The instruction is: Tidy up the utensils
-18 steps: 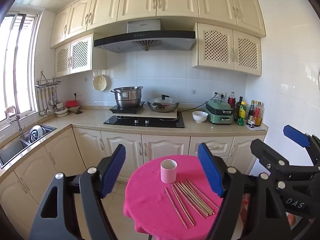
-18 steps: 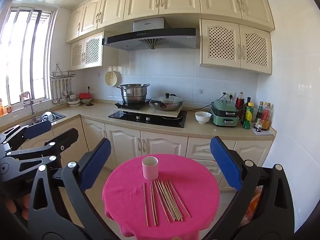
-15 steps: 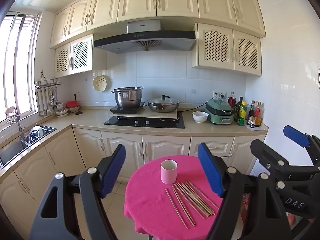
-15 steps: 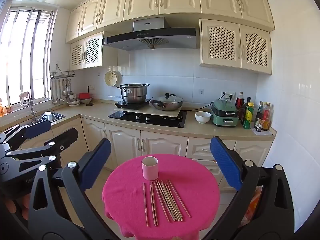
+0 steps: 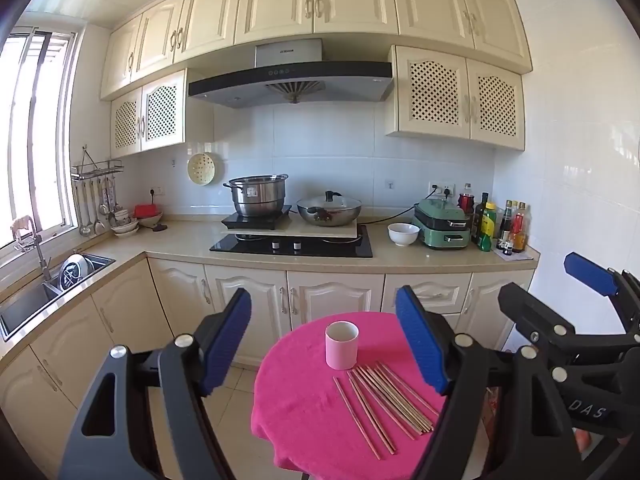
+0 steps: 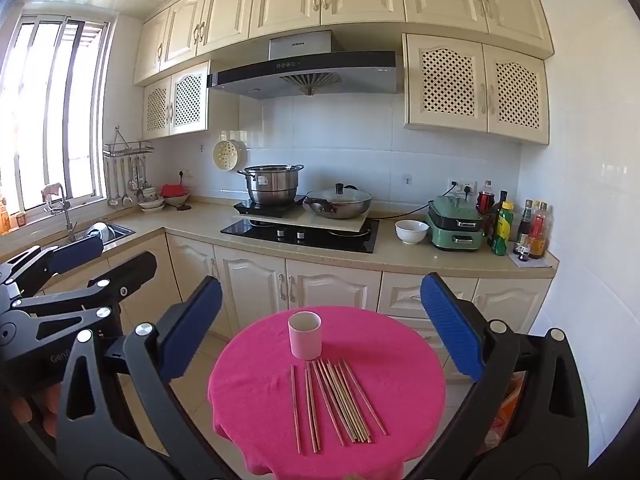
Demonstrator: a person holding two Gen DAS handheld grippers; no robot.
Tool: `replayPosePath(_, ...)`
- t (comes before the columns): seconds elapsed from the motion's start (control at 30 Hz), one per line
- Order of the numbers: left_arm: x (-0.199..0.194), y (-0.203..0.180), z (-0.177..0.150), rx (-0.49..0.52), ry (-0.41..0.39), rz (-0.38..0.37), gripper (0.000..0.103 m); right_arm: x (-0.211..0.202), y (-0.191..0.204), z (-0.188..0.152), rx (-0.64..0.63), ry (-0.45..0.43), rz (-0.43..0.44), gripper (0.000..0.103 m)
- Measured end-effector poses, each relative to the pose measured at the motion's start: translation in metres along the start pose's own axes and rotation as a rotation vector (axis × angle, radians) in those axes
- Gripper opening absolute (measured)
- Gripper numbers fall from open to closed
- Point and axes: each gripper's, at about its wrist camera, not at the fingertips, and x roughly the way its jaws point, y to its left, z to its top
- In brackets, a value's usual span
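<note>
A small round table with a pink cloth [image 5: 304, 412] [image 6: 256, 396] stands ahead of me. On it stands an upright pink cup [image 5: 341, 345] [image 6: 305, 335], empty as far as I can see. Several wooden chopsticks [image 5: 384, 402] [image 6: 336, 400] lie side by side just in front of the cup. My left gripper [image 5: 326, 342] is open and empty, held above the table's near side. My right gripper [image 6: 320, 326] is open and empty, also short of the table. Each gripper shows at the edge of the other's view.
Behind the table runs an L-shaped kitchen counter [image 5: 384, 264] with a hob, a steel pot [image 5: 256, 200], a lidded wok [image 5: 329, 210], a white bowl [image 5: 403, 234], a green appliance and bottles. A sink [image 5: 48, 288] is at the left. A white wall is at the right.
</note>
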Motion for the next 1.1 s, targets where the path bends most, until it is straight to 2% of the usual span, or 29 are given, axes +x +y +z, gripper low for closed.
replayPosePath(1.1,-0.008,-0.008,0.000,0.003,-0.019,-0.009,0.074,-0.008,-0.013,-0.004,0.013,-0.001,-0.004,0.097)
